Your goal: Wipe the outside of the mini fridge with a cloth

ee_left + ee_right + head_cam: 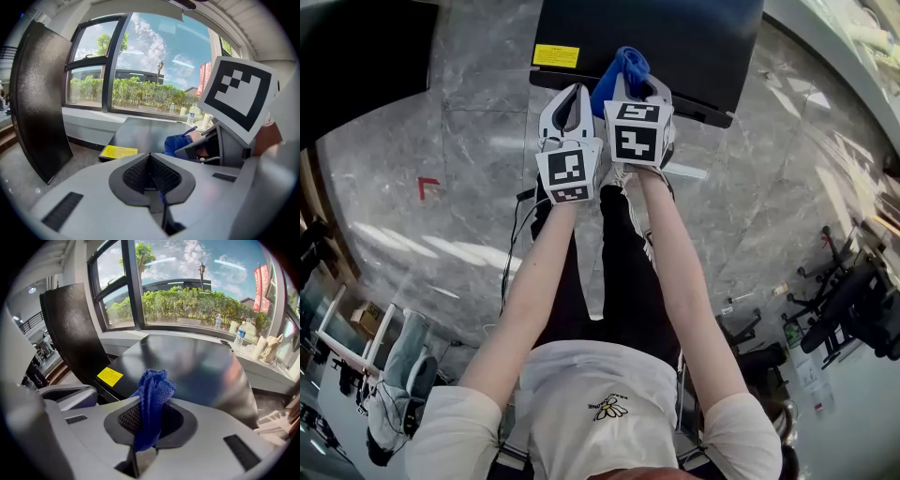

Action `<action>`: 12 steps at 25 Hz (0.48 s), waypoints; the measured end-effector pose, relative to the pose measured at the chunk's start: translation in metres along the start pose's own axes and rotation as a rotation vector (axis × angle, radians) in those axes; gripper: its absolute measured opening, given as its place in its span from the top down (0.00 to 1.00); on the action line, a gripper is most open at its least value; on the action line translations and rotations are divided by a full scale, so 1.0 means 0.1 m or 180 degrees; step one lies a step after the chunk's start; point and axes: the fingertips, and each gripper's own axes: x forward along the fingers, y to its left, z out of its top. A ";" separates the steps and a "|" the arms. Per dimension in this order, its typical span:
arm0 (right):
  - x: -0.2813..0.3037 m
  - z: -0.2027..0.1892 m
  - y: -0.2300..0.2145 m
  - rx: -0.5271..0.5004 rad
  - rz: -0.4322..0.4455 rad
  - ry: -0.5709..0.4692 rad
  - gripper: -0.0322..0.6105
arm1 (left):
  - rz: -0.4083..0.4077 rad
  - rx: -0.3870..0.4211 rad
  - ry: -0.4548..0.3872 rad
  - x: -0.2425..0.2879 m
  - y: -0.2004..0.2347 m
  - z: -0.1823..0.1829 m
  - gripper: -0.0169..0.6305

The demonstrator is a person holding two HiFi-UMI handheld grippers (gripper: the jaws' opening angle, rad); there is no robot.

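Now standing over the mini fridge (pixel 694 37) with both arms stretched forward, side by side, just above the near edge of its dark top. Pinching a blue cloth (pixel 152 394) in the right gripper (pixel 147 425), jaws clamped on its bunched middle, tuft poking up past the tips and tail hanging below (contact with the fridge not clear from any view). Holding the left gripper (pixel 150 176) just beside the right one, jaws pressed together, ribbed pads meeting on nothing. Looking across the flat fridge top toward a wide window (pixel 187 287) and green hedges outside. Showing a yellow label (pixel 109 376) at the top's near left corner. Below, grey marble floor (pixel 469 187), with a small red mark (pixel 428 186) well off to the left.
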 end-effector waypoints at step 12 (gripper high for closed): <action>-0.27 -0.26 -0.76 0.0239 -0.0176 -0.0027 0.85 | -0.0390 0.0183 0.0001 0.16 -0.91 0.01 0.97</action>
